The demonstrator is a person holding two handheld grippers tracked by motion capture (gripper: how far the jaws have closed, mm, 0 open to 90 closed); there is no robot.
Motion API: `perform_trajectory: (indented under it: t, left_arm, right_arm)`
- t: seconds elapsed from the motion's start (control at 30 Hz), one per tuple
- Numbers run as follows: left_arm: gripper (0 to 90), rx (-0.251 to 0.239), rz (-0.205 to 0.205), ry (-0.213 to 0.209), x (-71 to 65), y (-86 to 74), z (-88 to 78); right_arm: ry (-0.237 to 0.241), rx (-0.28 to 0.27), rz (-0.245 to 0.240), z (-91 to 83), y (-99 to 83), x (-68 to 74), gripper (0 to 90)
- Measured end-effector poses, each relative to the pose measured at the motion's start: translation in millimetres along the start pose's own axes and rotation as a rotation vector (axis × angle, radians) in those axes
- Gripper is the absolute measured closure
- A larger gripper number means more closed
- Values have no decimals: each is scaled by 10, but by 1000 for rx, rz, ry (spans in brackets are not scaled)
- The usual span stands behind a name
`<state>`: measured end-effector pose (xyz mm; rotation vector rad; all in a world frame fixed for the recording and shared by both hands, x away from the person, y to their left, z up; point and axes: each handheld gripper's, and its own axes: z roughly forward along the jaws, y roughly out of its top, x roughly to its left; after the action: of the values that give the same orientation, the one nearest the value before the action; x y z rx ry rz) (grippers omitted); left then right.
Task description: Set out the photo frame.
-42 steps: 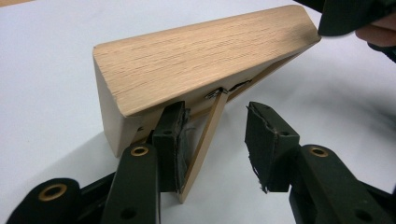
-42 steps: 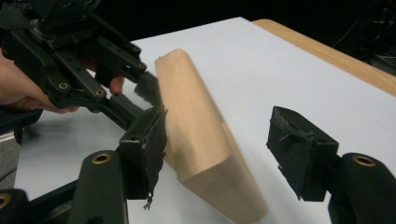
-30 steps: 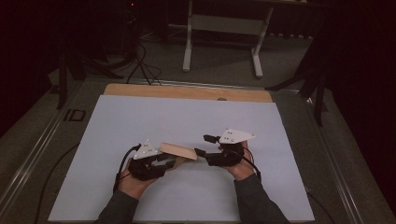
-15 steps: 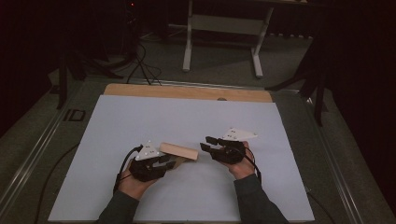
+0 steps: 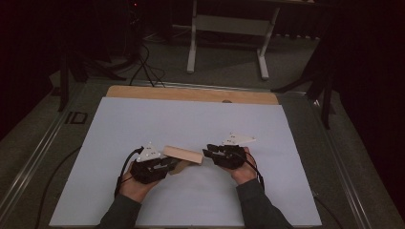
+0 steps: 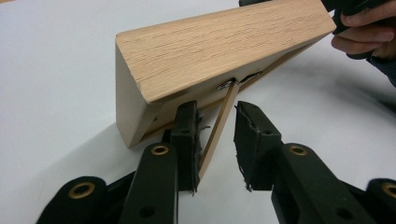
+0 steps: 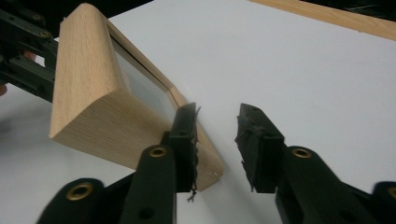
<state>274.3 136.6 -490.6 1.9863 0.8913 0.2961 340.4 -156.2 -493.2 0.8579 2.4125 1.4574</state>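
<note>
While it leans on the white sheet of the bench [image 5: 143,119], near the front edge and between the two hands, the wooden picture frame [image 5: 182,154] shows its pale oak back and its thin fold-out stand [image 6: 218,130], a slat hinged at the back and angled down to the sheet. Compared with a second ago, the frame sits in much the same spot, but both pairs of tongs have just been closing. The left tongs [image 6: 215,140] now have the stand between their jaws: the left-hand pad lies against it, the other pad stands a little apart, so the slat is bracketed but not yet clenched. The right tongs [image 7: 217,140] have come lower and narrowed at the frame's right end; one pad rests against the corner of the moulding, the other is off it over bare sheet, so they grasp nothing. This suggests the work is about to turn to the stand, probably folding or setting it while the right side steadies the frame. In the high view the left hand [image 5: 136,183] and right hand [image 5: 243,169] lie low over the bench, forearms entering from the bottom, tongs pointing inward toward each other.
</note>
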Motion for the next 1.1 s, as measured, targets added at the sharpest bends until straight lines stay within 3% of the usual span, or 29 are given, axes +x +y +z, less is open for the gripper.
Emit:
perform_trajectory:
  t: [0.3, 0.43, 0.63, 1.1]
  left_arm:
    - [724, 6, 2, 6, 13, -3, 22]
    - [784, 9, 9, 17, 3, -3, 42]
    - [892, 28, 21, 48, -10, -1, 87]
    - [897, 17, -20, 64, 42, 11, 117]
  right_arm:
    - [-21, 6, -19, 86, -32, 29, 842]
    - [-22, -5, -27, 92, -31, 48, 892]
    - [-8, -12, -42, 123, -26, 95, 897]
    - [13, -16, -38, 133, -39, 82, 898]
